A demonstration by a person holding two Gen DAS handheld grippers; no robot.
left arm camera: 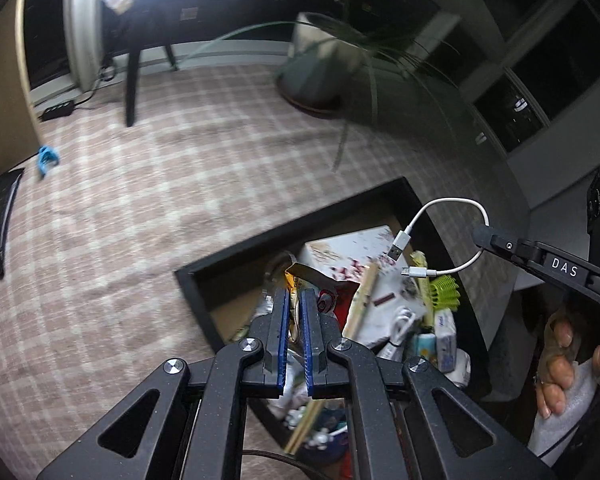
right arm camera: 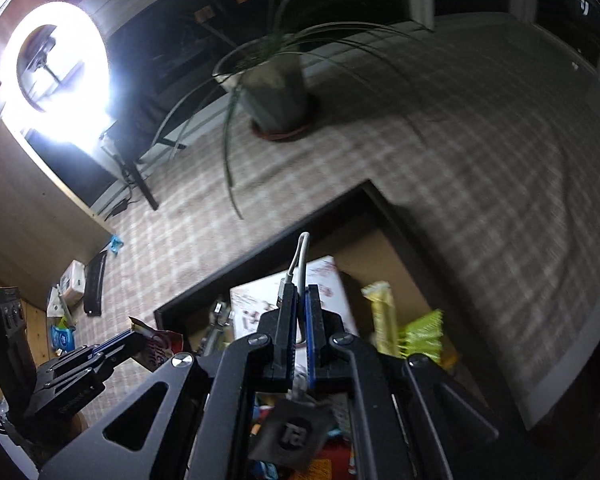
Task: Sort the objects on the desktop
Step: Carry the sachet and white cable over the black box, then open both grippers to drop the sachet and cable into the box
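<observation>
My left gripper (left arm camera: 294, 292) is shut on a red and yellow snack packet (left arm camera: 300, 272) and holds it over a black open box (left arm camera: 204, 292) on the floor. The box holds a white patterned box (left arm camera: 352, 252), chopsticks (left arm camera: 360, 300), a green comb (left arm camera: 444, 292), tissue packs (left arm camera: 446, 336) and other small items. My right gripper (right arm camera: 299, 300) is shut on a short white USB cable (right arm camera: 302, 252). The cable (left arm camera: 448, 216) loops in the air above the box in the left wrist view. The left gripper with its packet (right arm camera: 156, 344) shows at the right wrist view's lower left.
A checked carpet (left arm camera: 180, 200) covers the floor. A potted plant (left arm camera: 324, 64) with long drooping leaves stands behind the box. A wooden desk (right arm camera: 28, 208) edge with a keyboard (right arm camera: 94, 284) and small items lies left. A bright ring light (right arm camera: 56, 68) glares.
</observation>
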